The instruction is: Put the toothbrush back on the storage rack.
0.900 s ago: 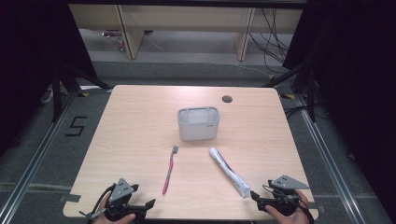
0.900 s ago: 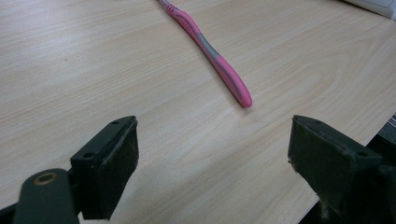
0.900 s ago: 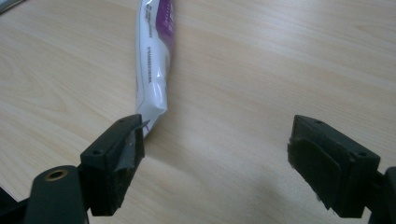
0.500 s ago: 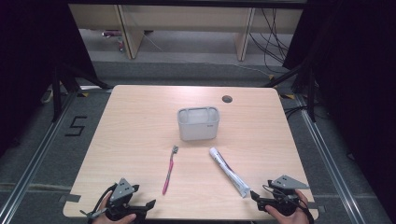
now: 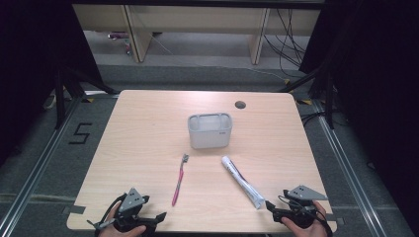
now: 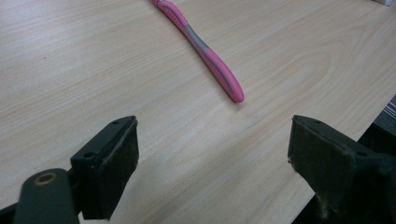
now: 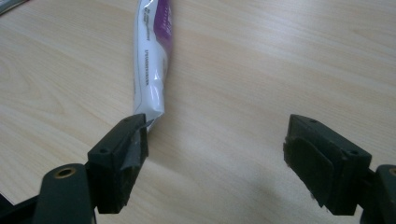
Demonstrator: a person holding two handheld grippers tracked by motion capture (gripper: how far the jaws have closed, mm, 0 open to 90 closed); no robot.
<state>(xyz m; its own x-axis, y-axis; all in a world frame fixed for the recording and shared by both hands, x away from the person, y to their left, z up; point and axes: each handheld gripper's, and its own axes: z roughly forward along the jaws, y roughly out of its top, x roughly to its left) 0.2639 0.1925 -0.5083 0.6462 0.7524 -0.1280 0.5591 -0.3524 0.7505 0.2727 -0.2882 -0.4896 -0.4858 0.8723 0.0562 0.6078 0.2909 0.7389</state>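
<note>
A pink and grey toothbrush (image 5: 179,179) lies on the wooden table (image 5: 148,128), head toward a grey rectangular bin (image 5: 209,130) at the table's middle. A white and purple toothpaste tube (image 5: 242,181) lies to the right of it. My left gripper (image 5: 157,218) rests open at the front left edge, its jaws wide apart, and the toothbrush handle (image 6: 212,63) ends just ahead of them. My right gripper (image 5: 270,207) sits open at the front right edge. The tube's crimped end (image 7: 150,100) touches or nearly touches its left jaw.
A round cable hole (image 5: 240,104) sits near the table's far right edge. Beyond the table stand shelving legs and loose cables on the floor (image 5: 286,44). The table's front edge (image 6: 373,116) lies close beside the left gripper.
</note>
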